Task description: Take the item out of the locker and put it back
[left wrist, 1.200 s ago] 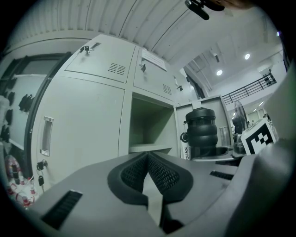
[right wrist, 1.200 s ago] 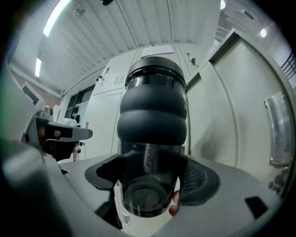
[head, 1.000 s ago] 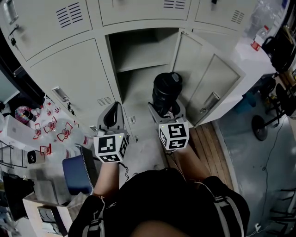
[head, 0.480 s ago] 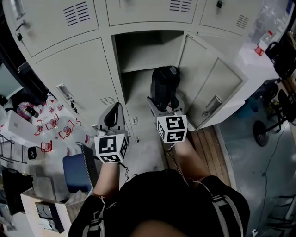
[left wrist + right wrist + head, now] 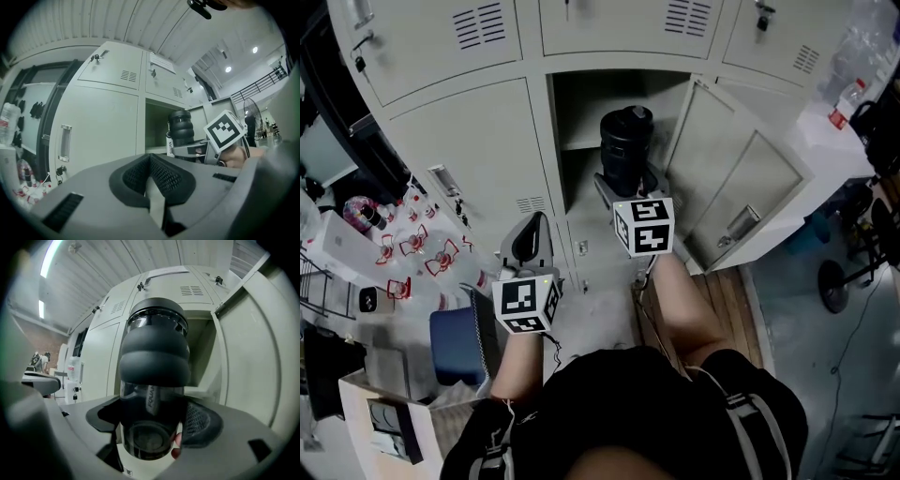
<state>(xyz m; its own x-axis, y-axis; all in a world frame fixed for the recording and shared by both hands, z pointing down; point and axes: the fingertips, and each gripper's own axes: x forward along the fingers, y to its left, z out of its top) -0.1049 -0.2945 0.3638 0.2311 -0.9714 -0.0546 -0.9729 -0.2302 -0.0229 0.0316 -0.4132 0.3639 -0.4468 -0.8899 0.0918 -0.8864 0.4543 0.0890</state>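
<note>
Head view: the right gripper [image 5: 628, 184] clamps a black cylindrical bottle [image 5: 626, 141], held upright at the mouth of the open grey metal locker [image 5: 581, 108].

Left gripper view: the left gripper [image 5: 150, 177] is empty, its mesh-textured pads pressed together.

Right gripper view: a bulging ribbed sleeve, perhaps rubber, wraps the bottle's tinted clear body.

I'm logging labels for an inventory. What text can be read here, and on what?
"F..AN" (middle letters unclear), printed along the black bottle held in the right gripper.
Paper sheet on an upper locker door: too blurred to read.
Marker cubes: patterns only, no words.
</note>
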